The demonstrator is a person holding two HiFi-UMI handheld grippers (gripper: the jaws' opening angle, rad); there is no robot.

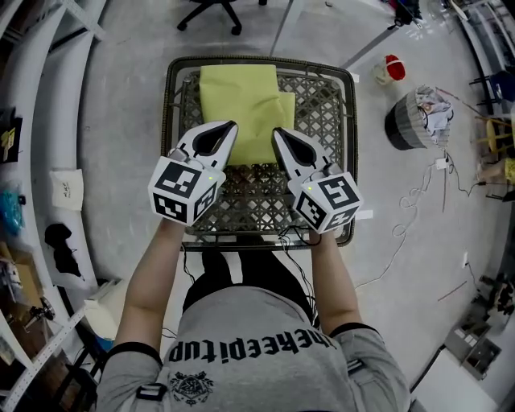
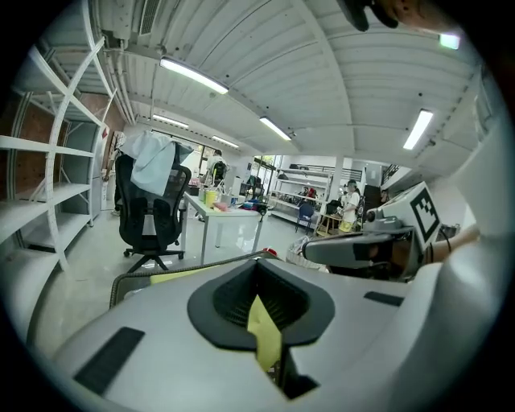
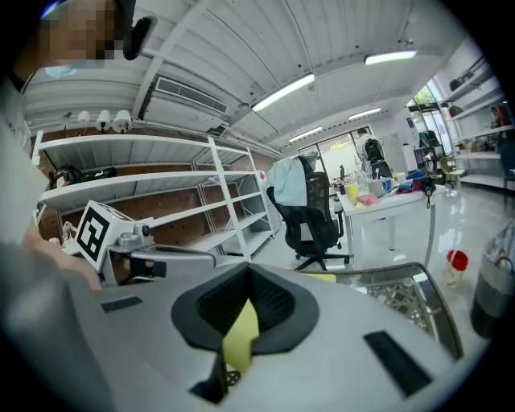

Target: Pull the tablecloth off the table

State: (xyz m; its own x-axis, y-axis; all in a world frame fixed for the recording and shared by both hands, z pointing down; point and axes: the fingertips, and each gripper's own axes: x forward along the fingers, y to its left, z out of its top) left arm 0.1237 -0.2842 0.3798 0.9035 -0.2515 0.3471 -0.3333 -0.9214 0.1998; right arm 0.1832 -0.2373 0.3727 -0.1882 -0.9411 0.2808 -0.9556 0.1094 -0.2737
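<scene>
A yellow-green tablecloth lies on the far half of a dark wicker lattice table, its near edge lifted and folded. My left gripper is shut on the cloth's near left corner. My right gripper is shut on the near right corner. In the left gripper view a strip of the cloth is pinched between the closed jaws of the left gripper. The right gripper view shows the same: a yellow fold clamped in the right gripper. Both grippers are raised above the tabletop.
The person stands at the table's near edge. A black office chair is beyond the far edge. A round bin with crumpled paper and a red-capped bottle stand on the floor at right, with cables. Shelving lines the left side.
</scene>
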